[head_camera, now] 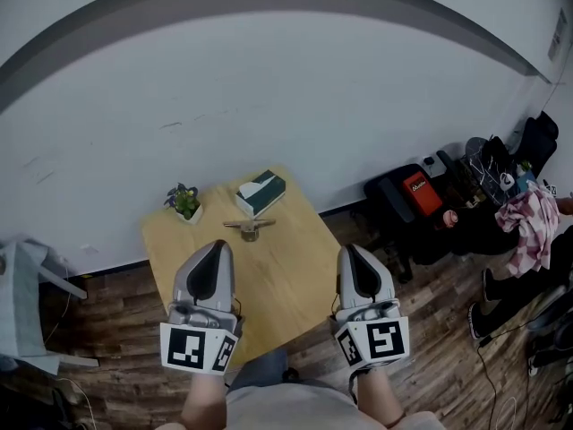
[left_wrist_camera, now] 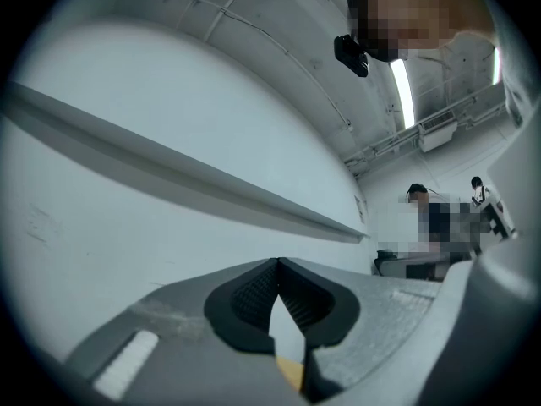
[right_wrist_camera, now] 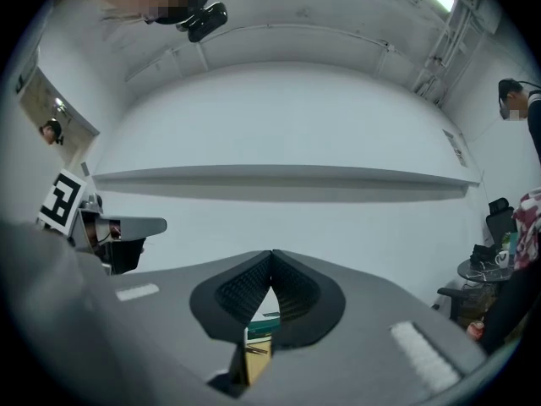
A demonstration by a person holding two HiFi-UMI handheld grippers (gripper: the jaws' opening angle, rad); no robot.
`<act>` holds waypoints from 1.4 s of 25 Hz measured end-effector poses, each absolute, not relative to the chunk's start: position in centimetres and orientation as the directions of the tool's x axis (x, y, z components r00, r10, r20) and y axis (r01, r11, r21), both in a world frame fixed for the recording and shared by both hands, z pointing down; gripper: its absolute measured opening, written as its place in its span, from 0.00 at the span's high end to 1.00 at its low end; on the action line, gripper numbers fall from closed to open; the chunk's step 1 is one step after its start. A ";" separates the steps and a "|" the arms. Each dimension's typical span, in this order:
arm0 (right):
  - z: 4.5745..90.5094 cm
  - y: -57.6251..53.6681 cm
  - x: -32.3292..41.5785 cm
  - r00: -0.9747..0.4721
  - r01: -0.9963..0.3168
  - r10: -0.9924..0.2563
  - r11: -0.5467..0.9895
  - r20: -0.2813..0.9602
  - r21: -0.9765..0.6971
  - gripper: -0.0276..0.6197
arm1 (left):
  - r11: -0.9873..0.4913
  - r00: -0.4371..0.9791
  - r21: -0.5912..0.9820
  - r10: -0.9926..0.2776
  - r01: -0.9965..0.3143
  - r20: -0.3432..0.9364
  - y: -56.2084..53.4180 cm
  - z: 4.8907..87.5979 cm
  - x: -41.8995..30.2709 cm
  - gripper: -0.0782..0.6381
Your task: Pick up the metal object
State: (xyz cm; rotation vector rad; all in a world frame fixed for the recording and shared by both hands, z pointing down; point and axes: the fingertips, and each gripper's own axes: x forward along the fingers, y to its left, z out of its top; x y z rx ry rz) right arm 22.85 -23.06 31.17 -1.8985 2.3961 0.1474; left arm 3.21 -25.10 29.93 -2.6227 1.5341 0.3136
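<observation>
Two tools, both empty, hang over the near edge of the bench (head_camera: 295, 258). Left to right:

- potted plant (head_camera: 184, 202) at the far left corner
- left tool (head_camera: 218, 245), tips pressed together on nothing
- metal object (head_camera: 249, 228), lying mid-bench just before the green-and-white box (head_camera: 260, 192)
- right tool (head_camera: 350, 251), likewise closed and empty

The object appears small, rigid and smooth, so likely slippery. A grip across its thicker middle section is advised.

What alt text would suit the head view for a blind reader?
The left gripper and right gripper, both shut and empty, hover above the near side of a wooden table. Farther back lie a metal object, a potted plant and a green-and-white box.
</observation>
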 end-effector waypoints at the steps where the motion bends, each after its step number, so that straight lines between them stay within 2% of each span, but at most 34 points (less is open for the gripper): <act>1: 31.2 -23.7 22.7 -0.231 -0.973 -0.965 0.230 -0.122 0.026 0.95 | -0.496 0.477 0.039 -0.850 -0.867 -0.222 -25.6 30.0 3.2 0.89; 7: 31.0 -27.9 21.5 -0.265 -0.964 -0.957 0.262 -0.120 0.044 0.95 | -0.493 0.465 0.119 -0.861 -0.862 -0.204 -29.6 31.0 2.1 0.89; 12: 32.3 -31.2 20.1 -0.296 -0.955 -0.951 0.294 -0.090 0.036 0.95 | -0.473 0.462 0.132 -0.880 -0.871 -0.108 -32.9 34.1 1.8 0.89; 14: 33.1 -32.4 19.4 -0.306 -0.952 -0.949 0.304 -0.069 0.035 0.95 | -0.486 0.483 0.146 -0.874 -0.862 -0.060 -34.1 35.7 2.0 0.84; 23: 37.8 -35.3 17.8 -0.331 -0.943 -0.942 0.332 0.045 0.003 0.95 | -0.467 0.501 0.213 -0.853 -0.858 0.149 -37.4 44.5 3.0 0.74; 35: 41.8 -36.7 16.7 -0.345 -0.938 -0.928 0.346 0.141 -0.018 0.95 | -0.438 0.506 0.264 -0.802 -0.860 0.318 -38.8 52.1 4.0 0.63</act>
